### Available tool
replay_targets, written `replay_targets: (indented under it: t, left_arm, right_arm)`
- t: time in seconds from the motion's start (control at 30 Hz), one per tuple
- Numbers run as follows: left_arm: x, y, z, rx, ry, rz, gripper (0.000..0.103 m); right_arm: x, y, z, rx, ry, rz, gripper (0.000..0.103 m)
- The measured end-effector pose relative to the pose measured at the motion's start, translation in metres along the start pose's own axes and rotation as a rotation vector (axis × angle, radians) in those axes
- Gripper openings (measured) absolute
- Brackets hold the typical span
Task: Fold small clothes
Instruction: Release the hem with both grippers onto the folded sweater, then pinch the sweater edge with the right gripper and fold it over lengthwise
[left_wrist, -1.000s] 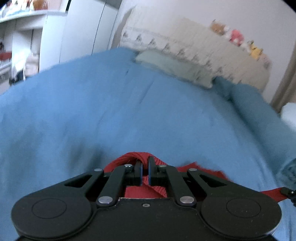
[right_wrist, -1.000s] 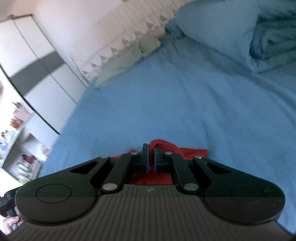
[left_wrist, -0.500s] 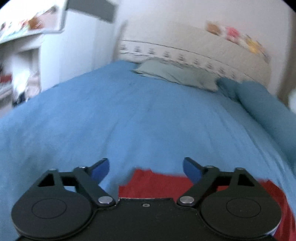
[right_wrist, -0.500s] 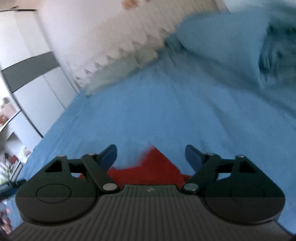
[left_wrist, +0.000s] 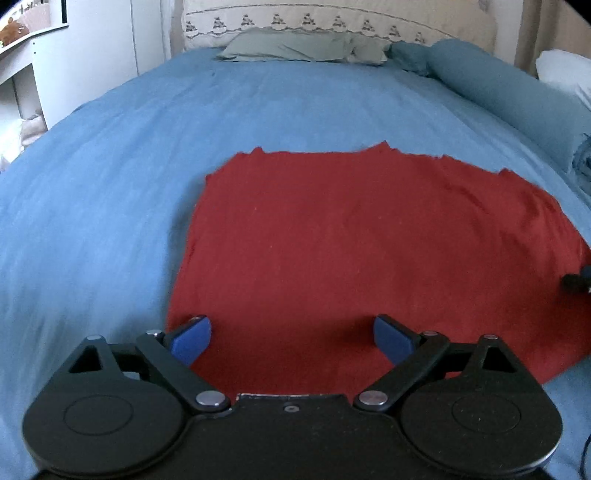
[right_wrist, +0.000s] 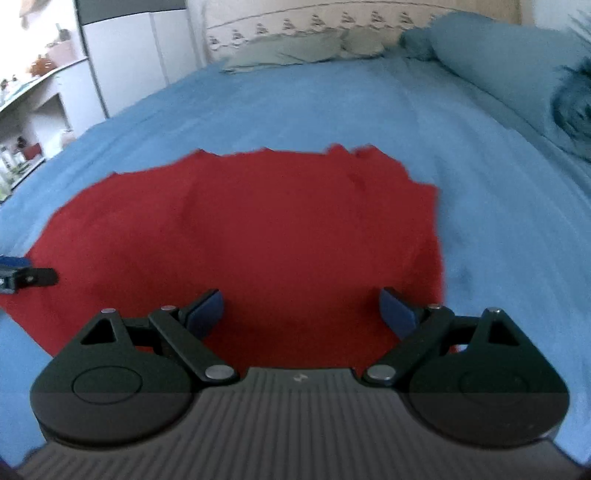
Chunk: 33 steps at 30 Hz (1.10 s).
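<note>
Blue bed (left_wrist: 110, 184): red cloth (left_wrist: 351, 240) flat, w/ left claw (left_wrist: 291, 338) & right claw (right_wrist: 301, 310) spread, empty at its near edge; we're prob. set to regrip.

The garment (left_wrist: 369, 251) lies on the bedspread (left_wrist: 110, 184) — pillow (left_wrist: 295, 46) behind it.

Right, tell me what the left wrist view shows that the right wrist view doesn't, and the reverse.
Only the left wrist view shows the red garment's left edge against the blue sheet, the left claw open close up, and a white pillow at far right.

Only the right wrist view shows the garment's right edge, the right claw open close up, and a grey-banded wardrobe.

Both show the red garment lying flat on the blue bed, grey-green pillows by the headboard, and a rolled blue duvet.
</note>
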<state>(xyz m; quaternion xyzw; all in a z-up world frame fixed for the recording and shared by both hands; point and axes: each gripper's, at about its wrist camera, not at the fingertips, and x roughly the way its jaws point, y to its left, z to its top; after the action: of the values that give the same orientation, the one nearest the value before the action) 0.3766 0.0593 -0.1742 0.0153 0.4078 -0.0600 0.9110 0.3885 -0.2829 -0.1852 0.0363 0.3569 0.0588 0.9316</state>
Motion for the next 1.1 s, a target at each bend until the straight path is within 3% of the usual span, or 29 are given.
replay_targets:
  t: [0.17, 0.27, 0.43, 0.6, 0.73, 0.87, 1.1]
  left_arm:
    - [-0.013, 0.000, -0.004, 0.039, 0.033, 0.014, 0.098]
    - [-0.017, -0.001, 0.004, 0.033, 0.036, 0.044, 0.098]
    - [-0.059, -0.017, 0.014, 0.007, -0.055, 0.115, 0.103]
    - [-0.086, -0.050, 0.014, 0.010, -0.096, 0.067, 0.103]
    - [-0.074, -0.080, 0.007, 0.058, -0.053, 0.059, 0.103]
    - [-0.059, -0.093, 0.004, 0.028, -0.014, 0.012, 0.103]
    - [-0.044, -0.099, 0.013, -0.006, 0.002, -0.048, 0.103]
  right_arm:
    - [-0.005, -0.018, -0.003, -0.024, 0.015, -0.112, 0.103]
    - [-0.025, -0.037, -0.003, 0.059, 0.021, -0.103, 0.103]
    - [-0.081, -0.029, 0.007, 0.017, -0.016, -0.153, 0.103]
    - [-0.119, 0.001, -0.008, -0.057, 0.030, -0.159, 0.103]
    - [-0.124, 0.007, -0.033, 0.089, 0.027, -0.125, 0.103]
    - [-0.108, 0.003, -0.053, 0.260, 0.021, -0.096, 0.103]
    - [-0.077, -0.027, -0.062, 0.533, -0.038, -0.138, 0.096]
